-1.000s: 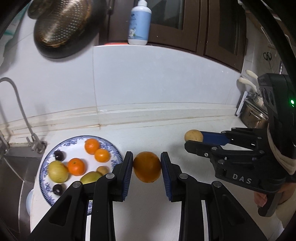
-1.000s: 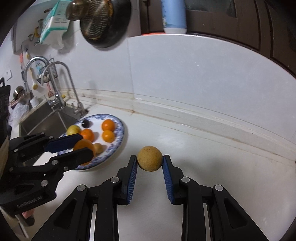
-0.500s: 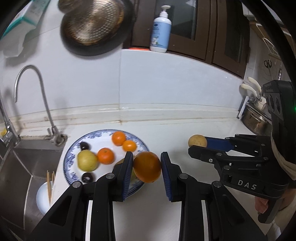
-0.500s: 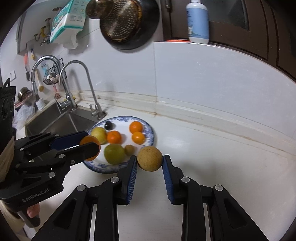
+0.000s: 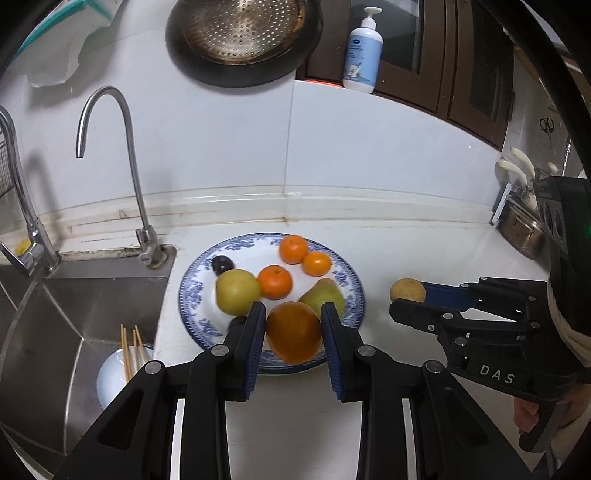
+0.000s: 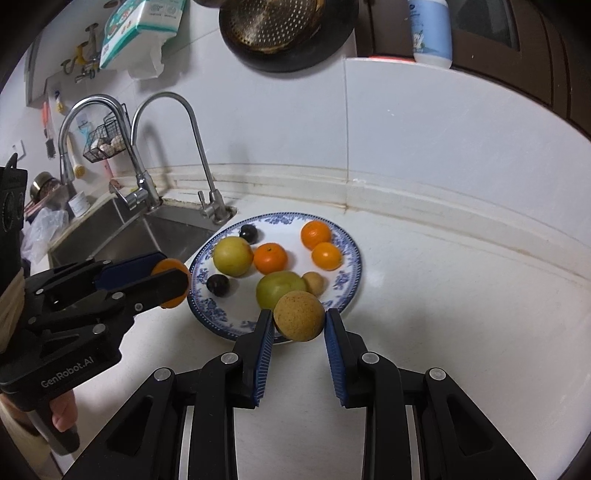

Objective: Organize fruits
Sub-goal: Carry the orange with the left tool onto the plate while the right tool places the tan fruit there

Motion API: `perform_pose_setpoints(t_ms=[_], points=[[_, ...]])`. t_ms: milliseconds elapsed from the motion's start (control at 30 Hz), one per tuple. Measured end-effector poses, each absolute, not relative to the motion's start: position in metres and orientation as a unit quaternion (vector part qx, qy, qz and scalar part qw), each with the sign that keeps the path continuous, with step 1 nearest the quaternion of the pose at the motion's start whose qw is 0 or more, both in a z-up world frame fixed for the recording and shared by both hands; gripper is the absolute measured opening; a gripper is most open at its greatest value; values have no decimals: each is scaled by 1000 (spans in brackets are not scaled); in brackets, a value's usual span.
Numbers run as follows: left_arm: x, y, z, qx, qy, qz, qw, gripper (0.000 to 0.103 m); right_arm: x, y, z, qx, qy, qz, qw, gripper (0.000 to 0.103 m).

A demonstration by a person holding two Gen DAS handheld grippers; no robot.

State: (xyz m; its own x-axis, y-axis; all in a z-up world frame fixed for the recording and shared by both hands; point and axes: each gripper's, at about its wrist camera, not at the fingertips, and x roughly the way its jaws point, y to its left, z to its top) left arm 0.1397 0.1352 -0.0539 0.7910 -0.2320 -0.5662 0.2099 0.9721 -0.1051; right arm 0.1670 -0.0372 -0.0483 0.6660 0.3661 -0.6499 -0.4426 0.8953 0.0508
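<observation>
My left gripper (image 5: 293, 328) is shut on a large orange (image 5: 293, 332) and holds it over the near edge of a blue-patterned plate (image 5: 192, 291). The plate (image 6: 349, 273) holds several fruits: small oranges (image 5: 275, 281), a yellow apple (image 5: 237, 291), a green pear (image 5: 323, 295) and dark plums (image 5: 222, 264). My right gripper (image 6: 299, 325) is shut on a speckled tan round fruit (image 6: 298, 319) at the plate's near right edge. In the left wrist view the right gripper (image 5: 408, 295) sits right of the plate; in the right wrist view the left gripper (image 6: 170, 277) sits left of it.
A steel sink (image 5: 74, 317) with a tap (image 5: 110, 155) lies left of the plate; a bowl with chopsticks (image 5: 123, 369) sits in it. A strainer (image 5: 243, 33) hangs on the tiled wall, a pump bottle (image 5: 362, 55) stands on the ledge, and a metal pot (image 5: 524, 232) at far right.
Both grippers have moved left toward the plate with their fruits. The orange now hangs over the plate's near edge, and the tan fruit has reached the plate's rim.
</observation>
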Motion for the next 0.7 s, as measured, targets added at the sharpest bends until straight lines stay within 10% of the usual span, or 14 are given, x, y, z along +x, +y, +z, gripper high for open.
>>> perform_pose_setpoints(t_ms=[700], points=[[258, 160, -63, 19, 345, -172, 923, 30, 253, 11, -60, -49, 377, 196, 904, 29]])
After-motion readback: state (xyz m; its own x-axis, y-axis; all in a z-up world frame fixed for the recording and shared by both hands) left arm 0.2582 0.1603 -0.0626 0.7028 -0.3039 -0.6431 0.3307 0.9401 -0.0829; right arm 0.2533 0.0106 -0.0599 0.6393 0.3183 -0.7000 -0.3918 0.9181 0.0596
